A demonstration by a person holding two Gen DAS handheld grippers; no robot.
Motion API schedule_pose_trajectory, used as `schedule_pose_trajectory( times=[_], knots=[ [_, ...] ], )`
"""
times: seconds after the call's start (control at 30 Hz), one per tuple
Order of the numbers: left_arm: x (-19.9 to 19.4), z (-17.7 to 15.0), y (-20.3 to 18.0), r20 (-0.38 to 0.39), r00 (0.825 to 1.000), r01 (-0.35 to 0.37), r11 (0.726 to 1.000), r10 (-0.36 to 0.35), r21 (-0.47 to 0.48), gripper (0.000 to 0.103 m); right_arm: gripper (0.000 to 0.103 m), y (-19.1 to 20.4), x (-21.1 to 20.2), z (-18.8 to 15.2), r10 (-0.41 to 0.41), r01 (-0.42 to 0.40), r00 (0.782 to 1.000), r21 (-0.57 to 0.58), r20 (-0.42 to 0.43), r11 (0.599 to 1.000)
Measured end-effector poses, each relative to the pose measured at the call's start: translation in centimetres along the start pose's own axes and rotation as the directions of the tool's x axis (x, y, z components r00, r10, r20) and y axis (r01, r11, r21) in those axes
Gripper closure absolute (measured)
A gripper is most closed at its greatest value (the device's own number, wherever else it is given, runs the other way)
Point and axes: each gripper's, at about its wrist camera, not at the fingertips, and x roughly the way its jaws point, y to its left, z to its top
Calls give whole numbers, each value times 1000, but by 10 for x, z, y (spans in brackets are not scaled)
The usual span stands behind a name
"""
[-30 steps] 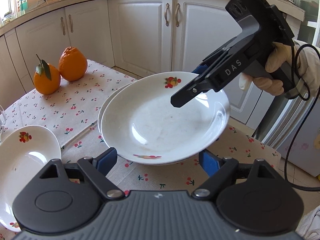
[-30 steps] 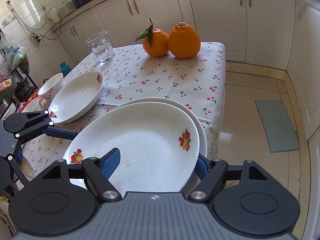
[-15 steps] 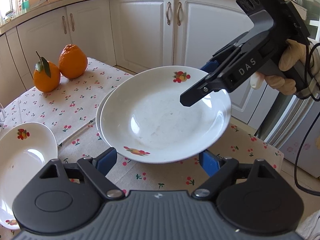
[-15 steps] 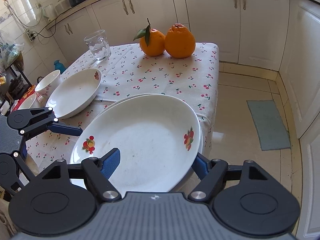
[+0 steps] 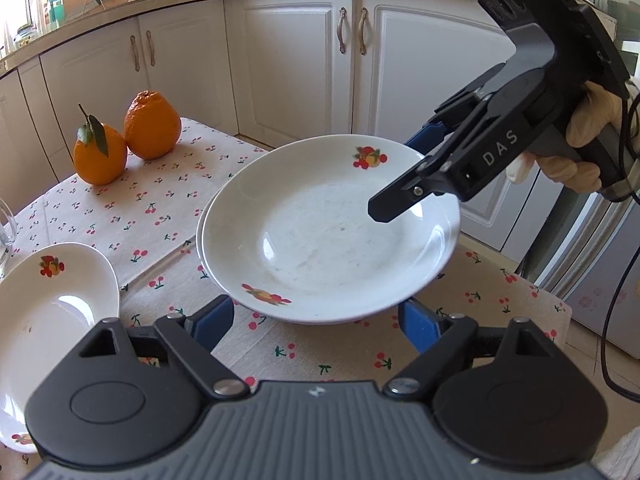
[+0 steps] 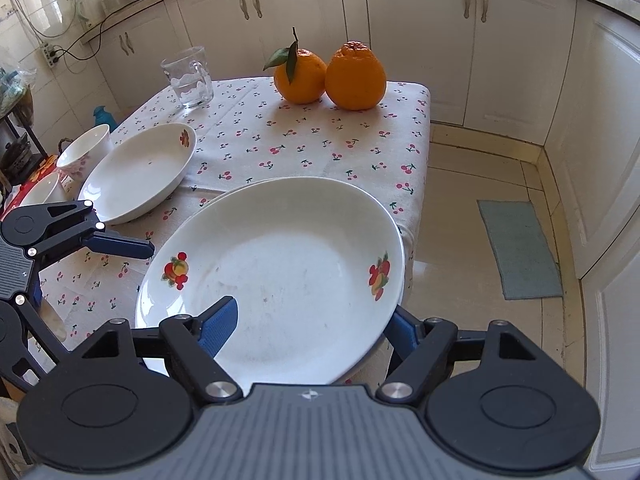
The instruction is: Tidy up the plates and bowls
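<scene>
Lowered, top plate (image 6: 288, 272) nests in plate (image 5: 201, 236) beneath (2 stacked).

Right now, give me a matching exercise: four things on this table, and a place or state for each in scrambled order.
Things:
1. top plate
2. glass mug
3. two oranges
4. small bowl

Places or states:
A. side by side at the table's far end
B. at the left edge, beyond the single plate
C. stacked on another plate at the near corner
D. clear, standing left of the fruit

Pairs: 1-C, 2-D, 3-A, 4-B
</scene>
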Motion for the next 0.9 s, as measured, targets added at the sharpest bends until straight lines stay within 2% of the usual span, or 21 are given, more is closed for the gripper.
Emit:
schedule_pose_trajectory(
  times=[0.27, 0.4, 0.5, 0.67, 0.9],
  knots=[
    [-9, 0, -2, 28, 1000, -1, 1000, 1, -7, 14, 18, 3, -2, -5, -41, 41, 999, -9, -13, 999],
    [-19, -3, -3, 52, 998, -28, 999, 29, -17, 13, 3, 10, -12, -5, -31, 32, 999, -26, 26, 999],
    [-30, -8, -3, 73, 996, -55, 997, 58, -47, 12, 0, 24, -21, -7, -30, 33, 998, -44, 63, 998],
    [-52, -23, -1, 107, 983, -134, 983, 148, -127, 9, 0, 51, -30, -17, -35, 41, 992, -48, 118, 998],
    [-73, -53, 9, 73, 949, -281, 927, 307, -249, 9, 0, 95, -35, -37, -14, 22, 985, -46, 173, 999]
  ],
)
